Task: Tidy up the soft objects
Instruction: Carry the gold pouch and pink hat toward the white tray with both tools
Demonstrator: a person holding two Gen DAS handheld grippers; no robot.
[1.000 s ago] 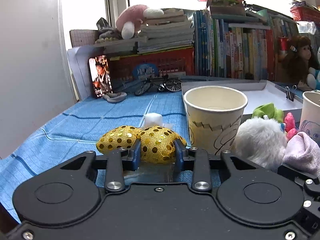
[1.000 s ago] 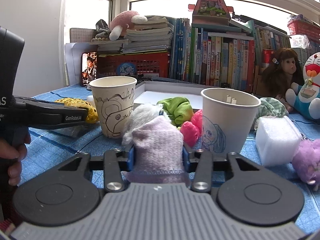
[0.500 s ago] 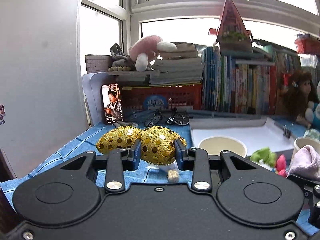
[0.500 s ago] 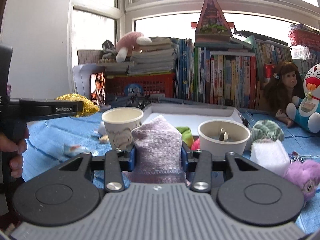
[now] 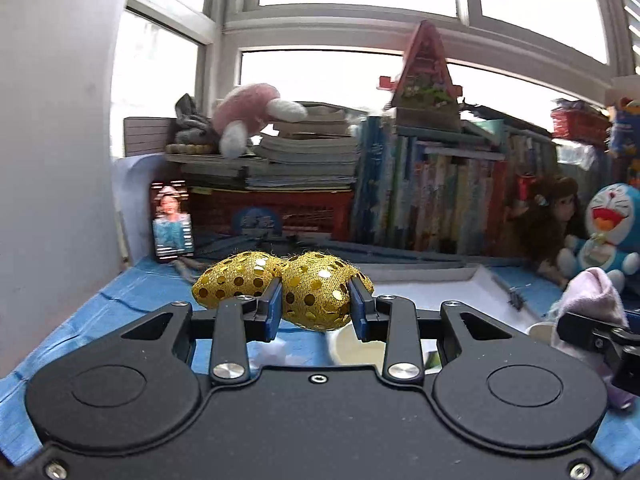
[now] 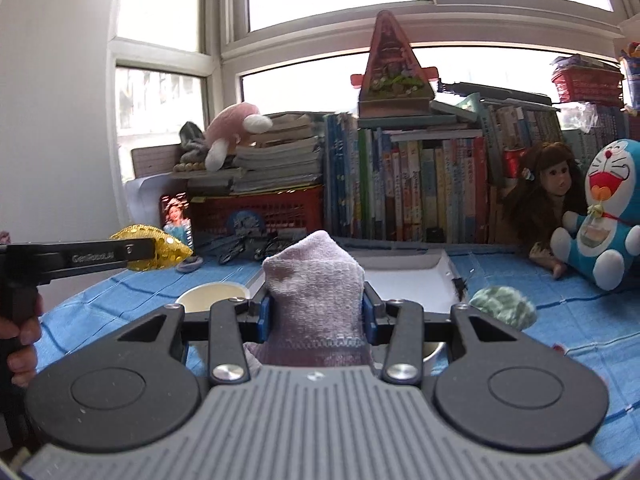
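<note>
My left gripper [image 5: 316,312] is shut on a gold sequined soft bundle [image 5: 316,296] and holds it in the air above a paper cup [image 5: 360,350]. The bundle also shows in the right wrist view [image 6: 160,246], at the left. My right gripper [image 6: 316,312] is shut on a pale purple knit sock [image 6: 316,292] and holds it above the table, over a second paper cup [image 6: 434,350]. The sock shows at the right of the left wrist view [image 5: 592,300]. The left cup shows in the right wrist view [image 6: 212,294].
A blue cloth [image 6: 580,320] covers the table. A white tray [image 6: 412,288] lies behind the cups. A green knit ball [image 6: 504,308] lies right of it. A doll [image 6: 544,200], a Doraemon plush [image 6: 608,220], books and a red basket [image 6: 272,208] line the back.
Both grippers have risen higher above the table with their loads still held. The cups and the soft toys below have dropped lower in both views.
</note>
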